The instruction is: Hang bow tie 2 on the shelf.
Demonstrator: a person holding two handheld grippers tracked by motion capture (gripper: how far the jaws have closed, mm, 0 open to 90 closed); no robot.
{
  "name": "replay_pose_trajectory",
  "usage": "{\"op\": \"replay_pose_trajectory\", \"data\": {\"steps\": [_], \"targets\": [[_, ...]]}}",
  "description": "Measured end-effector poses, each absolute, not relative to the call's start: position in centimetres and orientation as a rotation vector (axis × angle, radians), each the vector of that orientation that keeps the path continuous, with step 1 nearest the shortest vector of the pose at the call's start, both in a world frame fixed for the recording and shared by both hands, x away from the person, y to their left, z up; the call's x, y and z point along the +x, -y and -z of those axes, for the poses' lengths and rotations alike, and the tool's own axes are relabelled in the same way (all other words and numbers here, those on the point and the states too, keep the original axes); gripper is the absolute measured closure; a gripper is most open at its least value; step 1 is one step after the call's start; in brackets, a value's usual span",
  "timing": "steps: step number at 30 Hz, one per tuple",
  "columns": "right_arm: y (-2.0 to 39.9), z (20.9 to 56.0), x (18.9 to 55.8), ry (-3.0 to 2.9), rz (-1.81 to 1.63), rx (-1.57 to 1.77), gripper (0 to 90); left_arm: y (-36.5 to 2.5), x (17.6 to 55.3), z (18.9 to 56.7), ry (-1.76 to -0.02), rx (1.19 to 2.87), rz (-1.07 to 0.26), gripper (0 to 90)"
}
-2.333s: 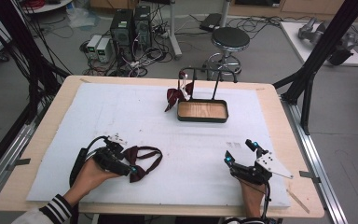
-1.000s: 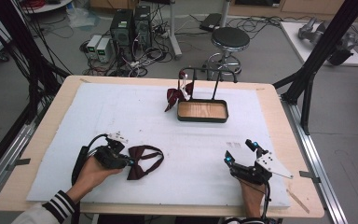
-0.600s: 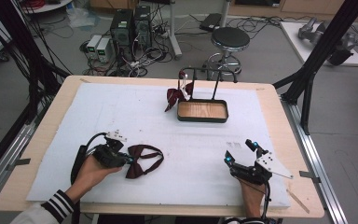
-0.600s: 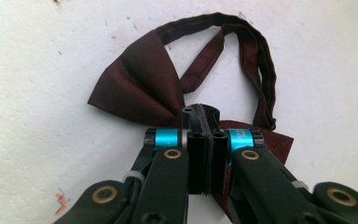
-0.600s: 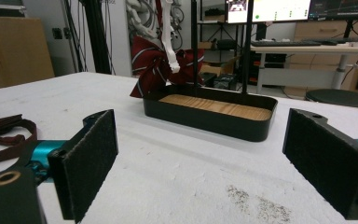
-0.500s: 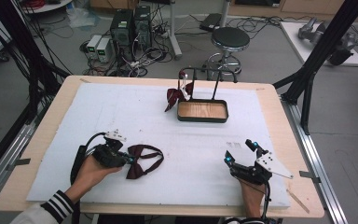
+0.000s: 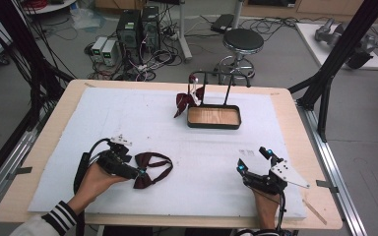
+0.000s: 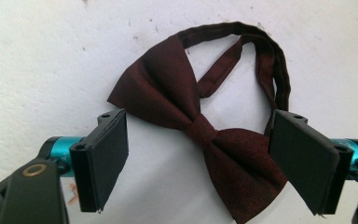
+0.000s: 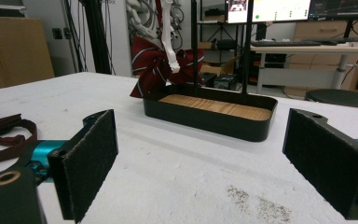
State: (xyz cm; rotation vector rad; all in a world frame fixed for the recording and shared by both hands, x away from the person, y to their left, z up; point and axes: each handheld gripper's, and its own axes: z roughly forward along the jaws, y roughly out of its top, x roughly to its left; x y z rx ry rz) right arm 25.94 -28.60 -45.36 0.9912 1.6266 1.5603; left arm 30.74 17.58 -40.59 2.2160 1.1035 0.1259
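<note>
A dark maroon bow tie (image 7: 150,168) with its neck strap looped lies flat on the white mat at the front left. My left gripper (image 7: 137,173) is open and straddles it: in the left gripper view the bow tie (image 8: 200,126) lies between the two black pads (image 8: 103,156), its knot midway. A second, striped red bow tie (image 7: 184,100) hangs from a white clip on the black rack above the wooden-bottomed tray (image 7: 214,118). My right gripper (image 7: 254,160) rests open at the front right, facing the tray (image 9: 214,114) and the hung bow tie (image 9: 156,63).
The white mat (image 7: 128,123) covers most of the wooden table (image 7: 285,113). Behind the table stand a round stool (image 7: 243,42), computer boxes (image 7: 138,24) and cables on the floor. Black frame posts (image 7: 334,64) flank the table.
My left gripper has slid slightly right along the mat onto the maroon bow tie, which now lies between its jaws. The right gripper has stayed put.
</note>
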Motion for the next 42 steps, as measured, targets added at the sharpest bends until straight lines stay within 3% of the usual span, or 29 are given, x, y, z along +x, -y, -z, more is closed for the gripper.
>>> {"op": "replay_pose_trajectory", "data": {"steps": [19,36,42], "targets": [[28.6,45.4,25.9,-1.628,-1.564,0.991,9.4,-16.2,31.5,41.6,-1.15,2.233,-0.139,28.5],[28.6,45.4,26.0,-1.627,-1.562,0.991,9.4,-16.0,31.1,42.0,-1.121,2.284,-0.149,53.9],[28.6,45.4,26.0,-1.627,-1.56,0.991,9.4,-15.8,30.9,42.2,-1.12,2.292,-0.152,59.2]]}}
